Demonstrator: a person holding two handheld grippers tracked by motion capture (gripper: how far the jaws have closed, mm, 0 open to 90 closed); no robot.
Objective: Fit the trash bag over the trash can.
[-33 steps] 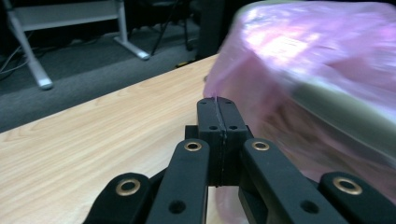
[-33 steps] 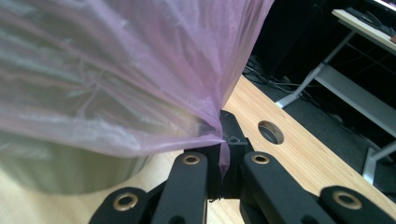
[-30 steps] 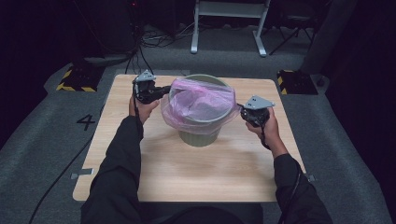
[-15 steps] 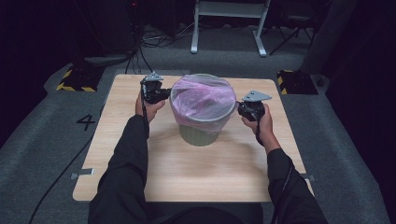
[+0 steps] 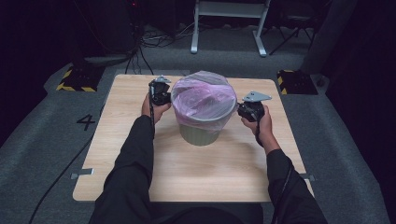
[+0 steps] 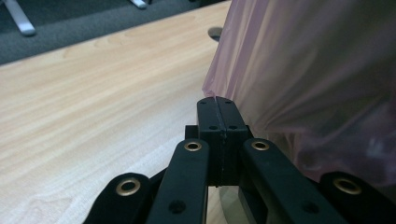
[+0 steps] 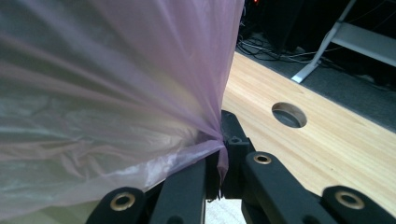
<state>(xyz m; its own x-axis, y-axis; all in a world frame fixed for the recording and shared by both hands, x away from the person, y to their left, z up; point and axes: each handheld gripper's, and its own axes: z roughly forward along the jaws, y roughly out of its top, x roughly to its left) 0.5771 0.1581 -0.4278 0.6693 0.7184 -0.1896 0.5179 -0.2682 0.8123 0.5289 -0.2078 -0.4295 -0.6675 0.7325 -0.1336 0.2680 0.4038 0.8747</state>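
At the middle of the wooden surface stands a pale green bin, its mouth covered by a thin pink plastic bag whose film hangs down over the rim. On the bin's left side, the left gripper sits just beside the bag; in the left gripper view its fingers are clenched together with the edge of the pink film pinched at their tips. On the bin's right side, the right gripper holds the bag too: the right gripper view shows its fingers clamped on a gathered fold of the film, which fans out taut from that point. Farther along the surface a round hole shows in the wood.
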